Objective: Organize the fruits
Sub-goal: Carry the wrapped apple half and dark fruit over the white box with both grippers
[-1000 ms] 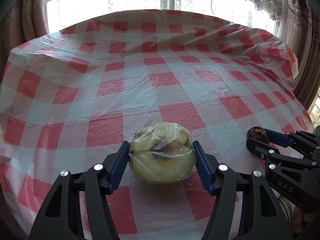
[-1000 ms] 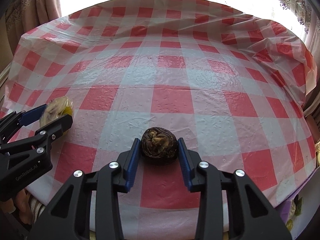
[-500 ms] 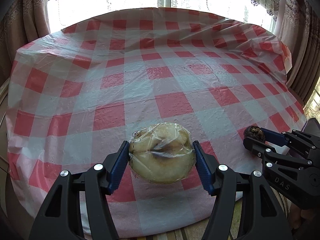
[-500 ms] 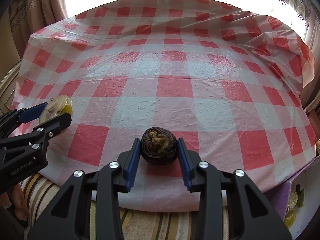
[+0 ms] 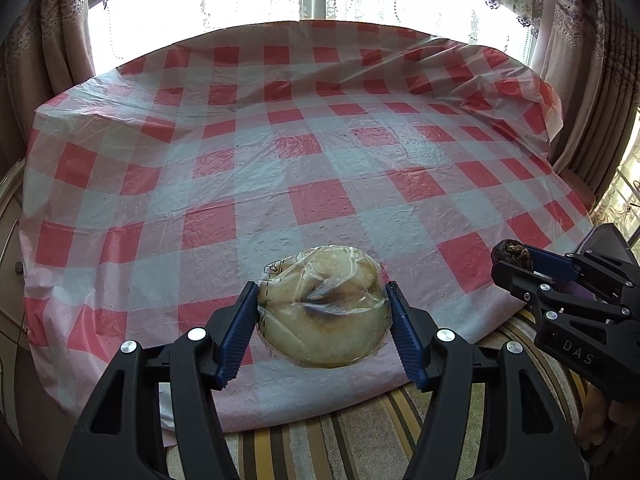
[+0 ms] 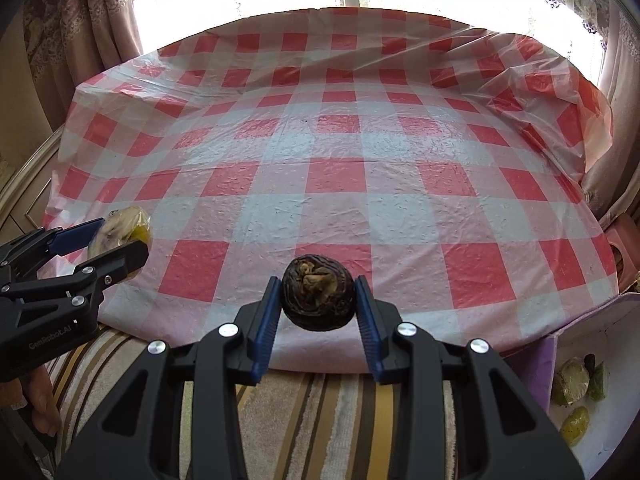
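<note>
Black plastic claw (image 5: 322, 336) frames, ribbed blue pads (image 5: 236, 340), silver screws; "DAS" and "GenRobot.AI" lettering

Glossy crinkled plastic tablecloth (image 5: 248, 184), film-wrapped fruit (image 5: 324, 308).

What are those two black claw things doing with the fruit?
A person is holding a claw in each hand. The left gripper is squeezing a yellowish fruit wrapped in plastic. The right gripper is squeezing a small dark wrinkly fruit. Both hang in the air at the near edge of the checked tablecloth. A box with more fruit sits at lower right.
</note>
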